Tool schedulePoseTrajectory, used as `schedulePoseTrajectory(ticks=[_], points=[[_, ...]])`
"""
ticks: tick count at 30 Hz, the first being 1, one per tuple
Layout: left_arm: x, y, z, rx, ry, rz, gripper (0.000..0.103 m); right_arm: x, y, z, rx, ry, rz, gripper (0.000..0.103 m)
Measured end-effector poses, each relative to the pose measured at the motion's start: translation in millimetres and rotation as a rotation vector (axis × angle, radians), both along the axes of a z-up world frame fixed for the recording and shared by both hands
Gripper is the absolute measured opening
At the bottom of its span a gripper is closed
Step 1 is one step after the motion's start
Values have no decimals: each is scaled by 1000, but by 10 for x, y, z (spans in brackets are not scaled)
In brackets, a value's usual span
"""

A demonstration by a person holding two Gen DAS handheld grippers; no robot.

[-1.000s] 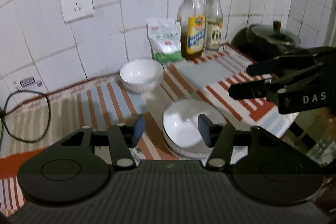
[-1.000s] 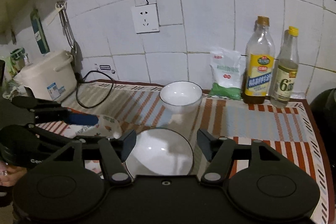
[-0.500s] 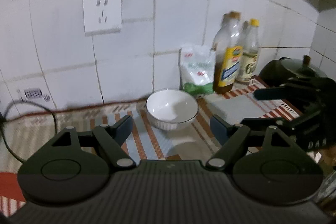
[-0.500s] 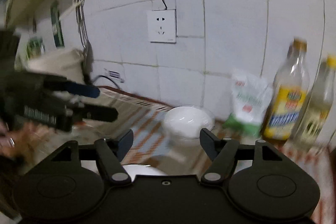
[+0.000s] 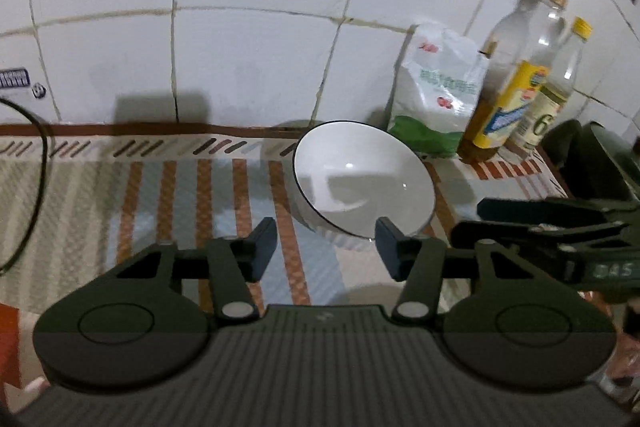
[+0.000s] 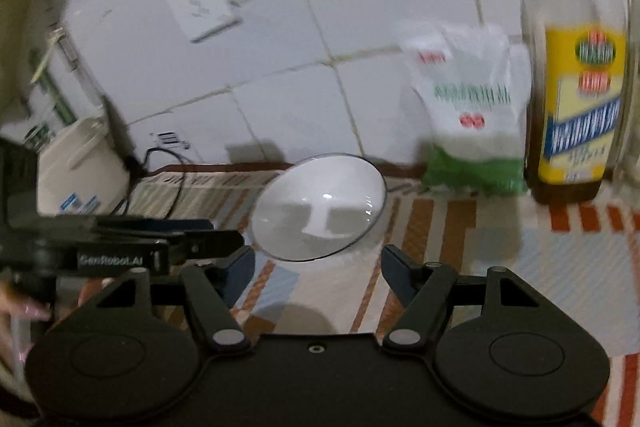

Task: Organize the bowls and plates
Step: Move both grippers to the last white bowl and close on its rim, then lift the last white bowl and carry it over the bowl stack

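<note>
A white bowl (image 5: 362, 179) with a thin dark rim stands on the striped cloth (image 5: 168, 195) near the tiled wall. My left gripper (image 5: 326, 243) is just in front of it, low over the cloth. Its jaws are closing with nothing pressed between them, and its right fingertip (image 5: 386, 239) overlaps the bowl's near rim. In the right wrist view the same bowl (image 6: 320, 207) lies just beyond my right gripper (image 6: 318, 263). Its jaws are wide, closing a little, and empty. Each gripper shows in the other's view: the right gripper (image 5: 470, 217) beside the bowl, the left gripper (image 6: 224, 233) at the bowl's left.
Right of the bowl stand a white-and-green bag (image 5: 438, 95), a yellow-labelled oil bottle (image 5: 516, 83) and a second bottle (image 5: 556, 87), with a dark pot (image 5: 592, 163) beyond. A white rice cooker (image 6: 76, 171), a black cable (image 5: 36, 187) and a wall socket (image 6: 200, 3) are on the left.
Both grippers have moved forward and down toward the bowl by the wall. The white plate that lay under them has dropped out of view. The left jaws widened, then narrowed.
</note>
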State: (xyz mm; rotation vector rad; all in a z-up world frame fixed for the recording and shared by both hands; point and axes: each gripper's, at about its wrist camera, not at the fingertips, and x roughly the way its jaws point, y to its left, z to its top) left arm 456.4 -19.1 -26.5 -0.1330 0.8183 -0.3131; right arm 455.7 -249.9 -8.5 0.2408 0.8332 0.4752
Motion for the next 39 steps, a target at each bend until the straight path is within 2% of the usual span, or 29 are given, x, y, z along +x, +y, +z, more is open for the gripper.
schedulePoseTrajectory(ticks=[7, 8, 9, 12, 14, 18, 22, 25, 30, 35, 39], points=[[173, 1, -126, 1, -1, 63, 49, 278, -93, -300, 80, 78, -56, 56], [195, 13, -146, -6, 6, 69, 44, 292, -98, -338, 94, 83, -54, 55], [219, 16, -165, -15, 16, 66, 36, 305, -100, -368, 107, 90, -50, 49], [291, 8, -229, -52, 60, 50, 23, 329, -96, -456, 153, 109, -48, 44], [314, 2, -252, -61, 78, 54, 22, 354, -62, -502, 150, 109, -40, 44], [297, -70, -253, -11, 67, 43, 20, 385, 12, -546, 119, 93, -41, 43], [204, -180, -239, 55, 30, 17, 21, 305, 111, -514, 31, 63, -45, 33], [100, -271, -202, 102, -6, 2, 20, 249, 117, -516, 12, 62, -72, 29], [-41, -338, -88, 111, -30, -22, 20, 129, 61, -418, 11, 31, -116, 25], [-268, -308, 69, 91, -40, -42, 20, -55, 23, -150, 8, 0, -118, 25], [-516, -250, 248, 68, -84, -65, 20, -255, 65, 58, -16, -6, -115, 25]])
